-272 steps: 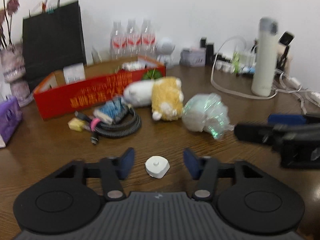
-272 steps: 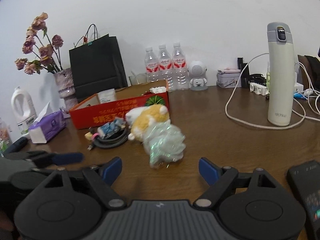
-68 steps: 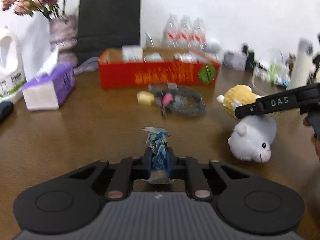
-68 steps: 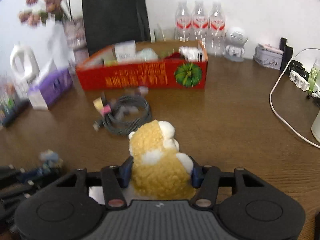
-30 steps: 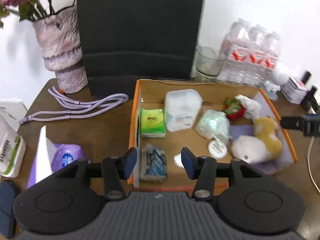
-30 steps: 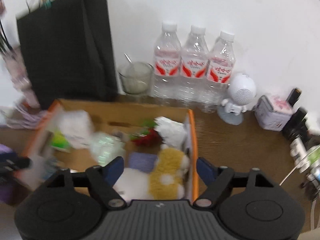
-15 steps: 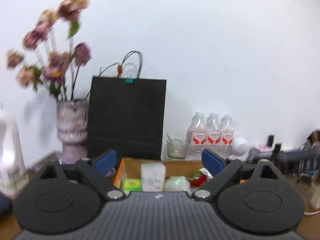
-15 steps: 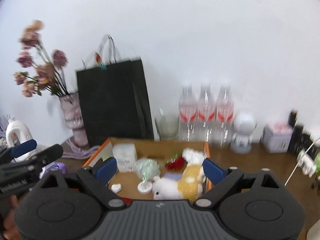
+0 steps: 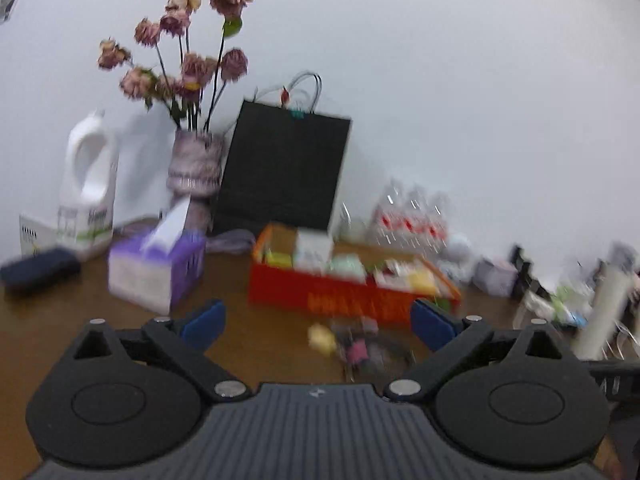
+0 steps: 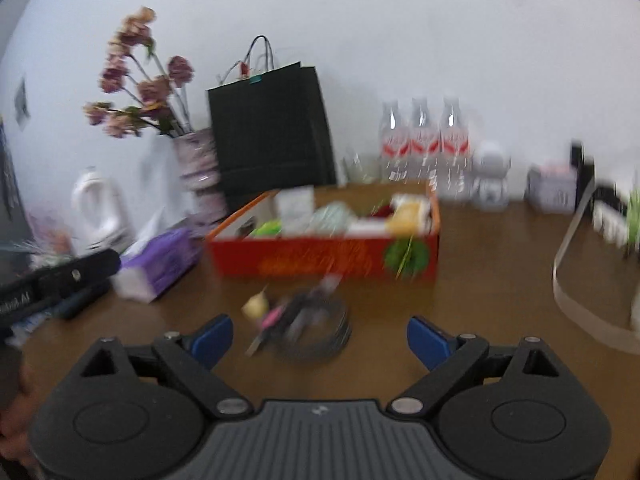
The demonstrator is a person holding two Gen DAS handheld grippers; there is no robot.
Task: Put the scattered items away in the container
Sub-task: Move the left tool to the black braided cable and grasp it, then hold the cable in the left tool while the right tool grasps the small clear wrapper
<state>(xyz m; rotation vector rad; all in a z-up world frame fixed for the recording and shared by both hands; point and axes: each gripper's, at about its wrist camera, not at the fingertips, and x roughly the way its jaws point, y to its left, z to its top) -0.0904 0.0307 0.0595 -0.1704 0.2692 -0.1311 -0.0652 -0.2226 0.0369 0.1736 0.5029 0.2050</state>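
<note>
Risk: snagging the cable coil beside the box, approaching with both grippers spread wide, empty.

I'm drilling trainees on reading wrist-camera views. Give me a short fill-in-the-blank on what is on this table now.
1. The coiled cable lies on the table in front of the ____ box.
2. The right tongs are ____.
3. Behind the box stands a ____ paper bag.
4. ____ water bottles stand by the wall.

Missing: red; open; black; Three

A black paper bag stands beside three water bottles.
</note>
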